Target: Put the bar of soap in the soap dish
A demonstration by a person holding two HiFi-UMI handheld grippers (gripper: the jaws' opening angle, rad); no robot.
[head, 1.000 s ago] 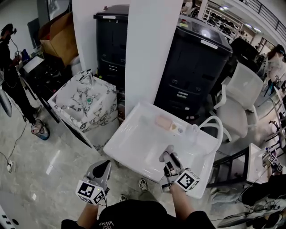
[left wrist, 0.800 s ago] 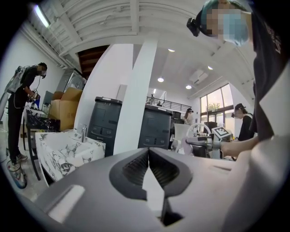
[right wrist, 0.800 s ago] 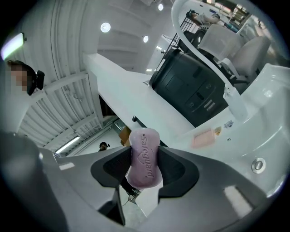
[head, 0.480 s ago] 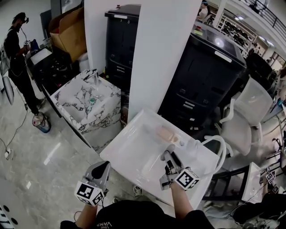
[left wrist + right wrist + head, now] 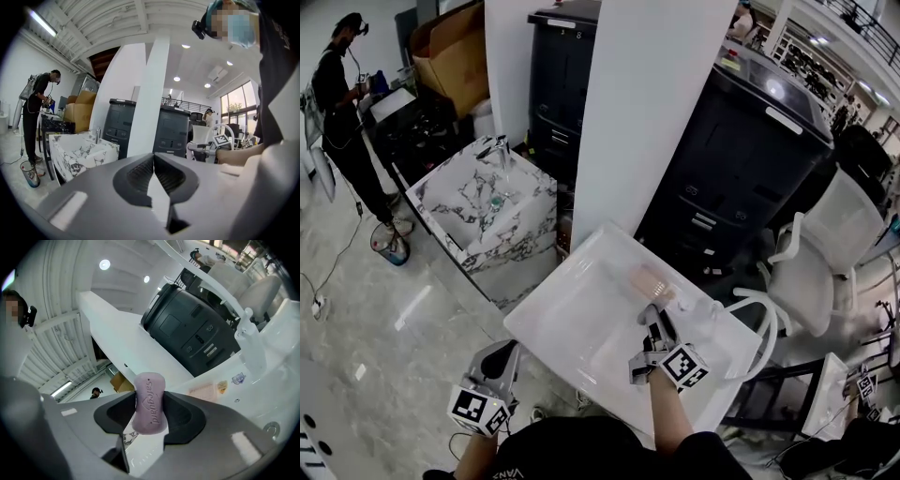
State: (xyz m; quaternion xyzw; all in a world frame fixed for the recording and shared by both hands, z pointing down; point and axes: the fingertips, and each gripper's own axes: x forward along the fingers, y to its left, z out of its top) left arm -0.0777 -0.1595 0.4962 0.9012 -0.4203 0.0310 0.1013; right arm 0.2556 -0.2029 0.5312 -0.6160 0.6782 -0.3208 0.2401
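Note:
A pink bar of soap (image 5: 150, 403) stands on end between the jaws of my right gripper (image 5: 151, 416), which is shut on it. In the head view the right gripper (image 5: 654, 321) hovers over the white sink (image 5: 572, 319), just short of the pale pink soap dish (image 5: 649, 279) on the sink's far rim. The right gripper view shows that dish (image 5: 202, 391) ahead and a little to the right of the soap. My left gripper (image 5: 494, 368) hangs low at the sink's near left corner, outside the basin. In its own view it (image 5: 153, 178) is shut with nothing in it.
A marble-patterned sink (image 5: 483, 211) stands to the left, a white pillar (image 5: 628, 112) and black cabinets (image 5: 741, 169) behind. A white chair (image 5: 825, 253) is at the right. A white faucet (image 5: 248, 341) rises on the sink's far rim. A person (image 5: 342, 103) stands far left.
My right gripper with the soap has moved forward over the basin, closer to the soap dish. The left gripper has stayed low beside the sink.

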